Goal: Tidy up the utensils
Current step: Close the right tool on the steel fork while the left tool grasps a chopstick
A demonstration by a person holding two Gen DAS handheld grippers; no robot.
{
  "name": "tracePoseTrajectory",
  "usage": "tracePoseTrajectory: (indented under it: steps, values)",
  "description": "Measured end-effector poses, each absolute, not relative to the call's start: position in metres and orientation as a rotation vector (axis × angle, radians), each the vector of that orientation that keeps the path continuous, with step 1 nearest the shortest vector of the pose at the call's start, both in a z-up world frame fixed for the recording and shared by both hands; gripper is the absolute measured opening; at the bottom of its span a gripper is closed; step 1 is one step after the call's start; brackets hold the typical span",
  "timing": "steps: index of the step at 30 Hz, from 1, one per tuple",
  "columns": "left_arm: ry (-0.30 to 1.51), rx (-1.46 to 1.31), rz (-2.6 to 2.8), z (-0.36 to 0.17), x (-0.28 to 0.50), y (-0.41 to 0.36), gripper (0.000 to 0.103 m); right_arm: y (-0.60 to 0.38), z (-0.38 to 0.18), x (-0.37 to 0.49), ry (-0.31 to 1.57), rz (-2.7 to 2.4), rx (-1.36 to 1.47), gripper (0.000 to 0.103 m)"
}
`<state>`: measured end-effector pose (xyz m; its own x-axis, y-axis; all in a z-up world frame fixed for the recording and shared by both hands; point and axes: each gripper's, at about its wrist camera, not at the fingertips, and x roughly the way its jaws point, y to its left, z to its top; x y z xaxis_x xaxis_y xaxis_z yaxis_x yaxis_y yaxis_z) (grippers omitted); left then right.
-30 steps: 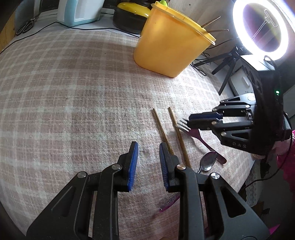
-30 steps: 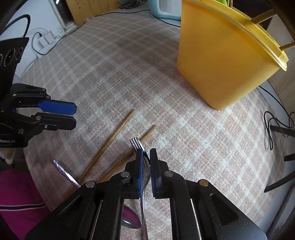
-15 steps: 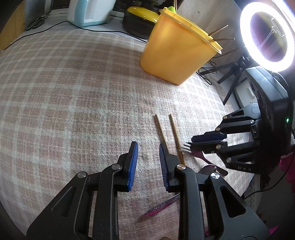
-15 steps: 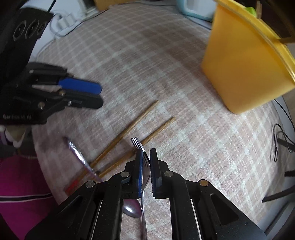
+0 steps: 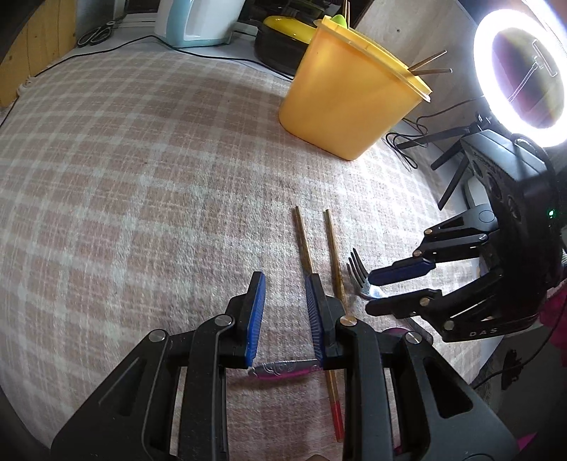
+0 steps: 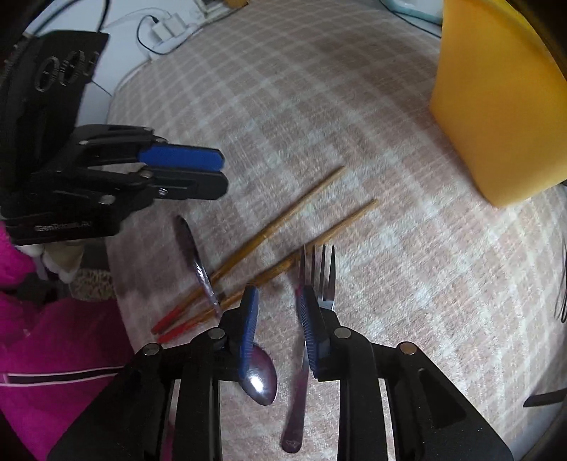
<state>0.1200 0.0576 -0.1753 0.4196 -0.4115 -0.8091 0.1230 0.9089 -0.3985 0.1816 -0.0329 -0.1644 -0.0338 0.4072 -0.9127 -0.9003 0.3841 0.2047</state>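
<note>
My right gripper (image 6: pixel 279 293) hangs low over the checked cloth, its jaws opening. A metal fork (image 6: pixel 320 275) lies loose under them, its handle between the fingers and its tines past the right pad. A spoon (image 6: pixel 260 381) rests just left of the fork, its handle running across two red-tipped chopsticks (image 6: pixel 276 227). My left gripper (image 5: pixel 285 278) is open and holds nothing. It hovers over the spoon handle (image 5: pixel 283 368) beside the chopsticks (image 5: pixel 303 241). In that view the fork (image 5: pixel 356 269) sits between the parted pads of the right gripper (image 5: pixel 393 287). The yellow container (image 5: pixel 347 103) stands beyond.
Chopsticks stick out of the yellow container (image 6: pixel 496 99). A ring light (image 5: pixel 524 71) on a tripod and cables (image 5: pixel 407 142) lie past the table's right edge. A kettle (image 5: pixel 195 21), a black pot (image 5: pixel 283 35) and scissors (image 5: pixel 95 33) sit at the back. A person's pink sleeve (image 6: pixel 53 354) is at the near-left edge.
The right gripper's jaws, shut on the fork before, have parted and the fork has dropped flatter beneath them. The left gripper has shifted over the spoon handle, closer to the right gripper.
</note>
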Motion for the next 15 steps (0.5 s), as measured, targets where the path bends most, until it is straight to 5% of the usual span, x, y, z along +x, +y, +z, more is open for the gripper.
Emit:
tracePoseTrajectory:
  steps: [15]
  values:
    - [1.094,-0.296,-0.308,-0.177,0.113,0.053,0.023,-0.035,-0.169,0.166,1.118,0.978,-0.528,0.027]
